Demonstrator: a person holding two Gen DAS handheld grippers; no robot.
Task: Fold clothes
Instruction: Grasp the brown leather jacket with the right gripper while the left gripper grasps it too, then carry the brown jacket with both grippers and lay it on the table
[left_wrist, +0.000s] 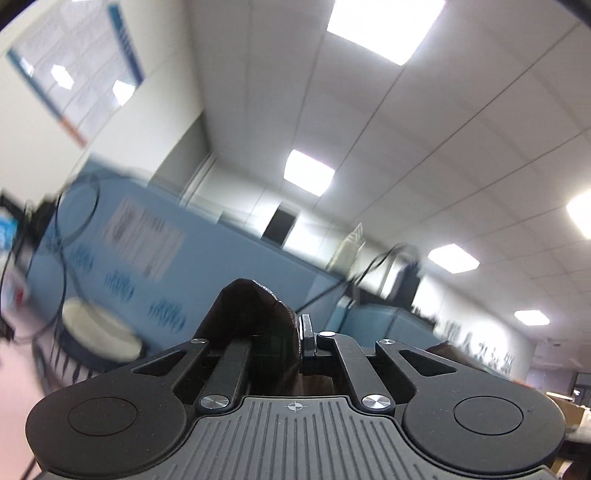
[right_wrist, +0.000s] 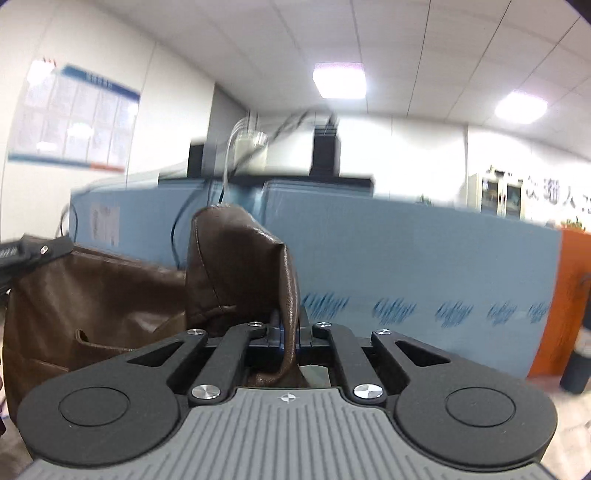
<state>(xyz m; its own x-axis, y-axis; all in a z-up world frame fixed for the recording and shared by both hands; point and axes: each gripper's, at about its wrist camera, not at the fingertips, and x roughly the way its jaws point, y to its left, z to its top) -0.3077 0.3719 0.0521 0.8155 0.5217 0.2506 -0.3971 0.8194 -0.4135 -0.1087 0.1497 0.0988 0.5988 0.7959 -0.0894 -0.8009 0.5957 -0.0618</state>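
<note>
A brown leather-like garment (right_wrist: 96, 295) hangs in the air between both grippers. My right gripper (right_wrist: 290, 326) is shut on a fold of it, and a bulge of the brown material (right_wrist: 236, 266) stands up above the jaws. In the left wrist view my left gripper (left_wrist: 301, 332) is shut on another dark brown edge of the same garment (left_wrist: 251, 310), which bunches over the left finger. The tip of the other gripper (right_wrist: 40, 249) shows at the left edge of the right wrist view, at the garment's far corner. Both cameras look level or upward into the room.
Blue partition panels (right_wrist: 406, 258) stand ahead, with cables (left_wrist: 62, 236) and dark equipment (right_wrist: 325, 151) on top. A white round object (left_wrist: 99, 328) sits at the lower left of the left view. An orange panel (right_wrist: 569, 295) is at the right. Ceiling lights are overhead.
</note>
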